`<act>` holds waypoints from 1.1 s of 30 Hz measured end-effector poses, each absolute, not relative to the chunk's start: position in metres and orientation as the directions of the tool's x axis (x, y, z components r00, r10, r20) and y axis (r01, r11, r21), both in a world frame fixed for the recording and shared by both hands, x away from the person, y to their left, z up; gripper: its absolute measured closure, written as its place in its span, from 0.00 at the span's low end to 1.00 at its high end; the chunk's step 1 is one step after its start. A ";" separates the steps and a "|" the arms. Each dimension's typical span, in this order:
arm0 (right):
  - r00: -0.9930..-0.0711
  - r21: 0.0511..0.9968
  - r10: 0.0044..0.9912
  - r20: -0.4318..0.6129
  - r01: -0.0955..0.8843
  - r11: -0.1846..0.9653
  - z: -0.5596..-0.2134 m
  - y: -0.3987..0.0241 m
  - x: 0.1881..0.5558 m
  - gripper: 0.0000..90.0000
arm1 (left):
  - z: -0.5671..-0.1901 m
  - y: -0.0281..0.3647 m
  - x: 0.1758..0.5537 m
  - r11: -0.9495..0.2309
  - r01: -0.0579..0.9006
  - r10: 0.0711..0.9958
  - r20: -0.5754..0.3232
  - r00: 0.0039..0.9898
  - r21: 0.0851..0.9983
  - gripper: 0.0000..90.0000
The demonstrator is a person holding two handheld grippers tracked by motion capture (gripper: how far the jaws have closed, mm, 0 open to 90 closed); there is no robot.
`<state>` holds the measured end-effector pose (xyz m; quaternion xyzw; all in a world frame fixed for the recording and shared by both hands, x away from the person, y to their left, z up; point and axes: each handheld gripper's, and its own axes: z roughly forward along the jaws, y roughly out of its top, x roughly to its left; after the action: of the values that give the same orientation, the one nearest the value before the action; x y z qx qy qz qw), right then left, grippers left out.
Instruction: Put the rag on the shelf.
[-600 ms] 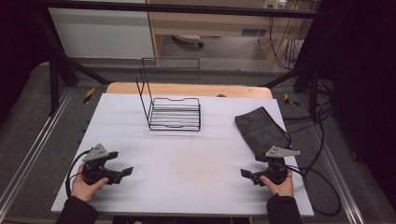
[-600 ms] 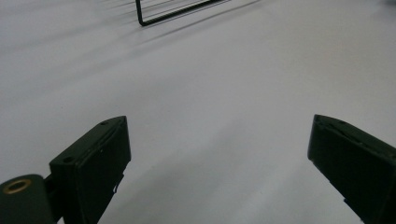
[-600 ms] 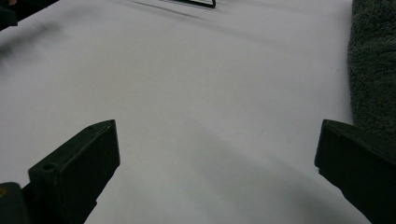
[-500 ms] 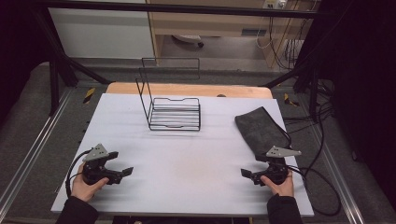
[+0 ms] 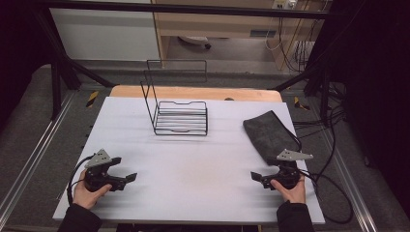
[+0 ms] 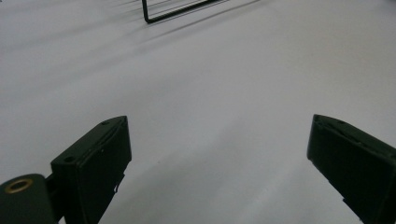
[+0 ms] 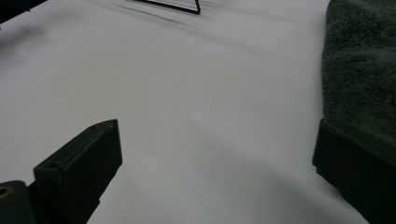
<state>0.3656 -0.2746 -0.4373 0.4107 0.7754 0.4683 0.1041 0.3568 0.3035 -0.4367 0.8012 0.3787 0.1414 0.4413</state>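
A black wire rack (image 5: pixel 180 116) stands at the back middle of the white table (image 5: pixel 193 159); its front corner (image 6: pixel 154 16) shows far off in the left gripper view. A dark grey folded towel (image 5: pixel 270 135) lies at the right, and its pile (image 7: pixel 359 70) fills the right side of the right gripper view. My left gripper (image 5: pixel 129 178) rests near the front left edge in a hand, jaws wide apart over bare table (image 6: pixel 219 154). My right gripper (image 5: pixel 255 177) sits at the front right, just below the towel, open with nothing between its jaws (image 7: pixel 215 158).
A wooden board (image 5: pixel 193 93) runs along the table's far edge. Black cables (image 5: pixel 329 145) trail off the right side. Metal frame rails (image 5: pixel 34 159) border the table left and right.
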 end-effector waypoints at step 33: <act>-0.504 0.711 0.860 -0.074 0.578 0.400 -0.446 -0.290 0.419 0.66 | -0.439 0.300 0.358 -0.341 0.495 0.738 -0.099 0.667 0.799 0.09</act>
<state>0.4185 -0.2901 -0.4463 0.4458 0.8067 0.3185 0.2216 0.3576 0.3005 -0.4393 0.8064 0.3824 0.1420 0.4282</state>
